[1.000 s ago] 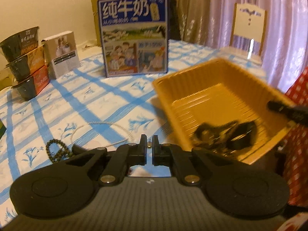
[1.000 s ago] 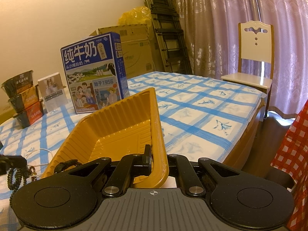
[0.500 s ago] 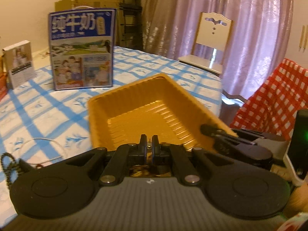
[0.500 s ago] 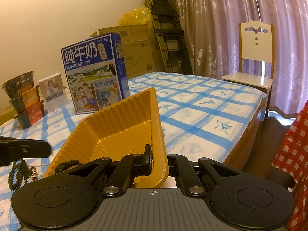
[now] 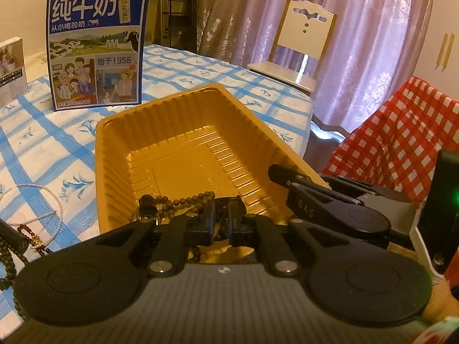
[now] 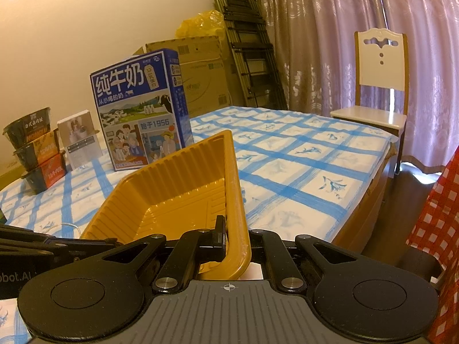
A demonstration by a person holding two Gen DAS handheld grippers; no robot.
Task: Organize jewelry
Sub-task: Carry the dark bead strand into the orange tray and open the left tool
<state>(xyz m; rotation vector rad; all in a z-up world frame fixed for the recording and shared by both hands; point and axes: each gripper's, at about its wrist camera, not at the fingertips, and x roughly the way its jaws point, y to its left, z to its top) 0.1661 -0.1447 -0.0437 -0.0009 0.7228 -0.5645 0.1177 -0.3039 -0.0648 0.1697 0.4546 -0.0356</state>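
Left wrist view: we had the left gripper (image 5: 221, 218) over the near end of the yellow tray (image 5: 112, 154), its jaws opening.
A dark bead bracelet (image 5: 183, 202) lay in the tray just ahead of the tips; we could not tell whether anything sat between them. The right gripper (image 6: 236, 236) was clamped on the tray's right wall. A pearl necklace (image 5: 53, 200) and more dark beads (image 5: 8, 255) lay on the blue checked cloth (image 5: 43, 149), left of the tray.
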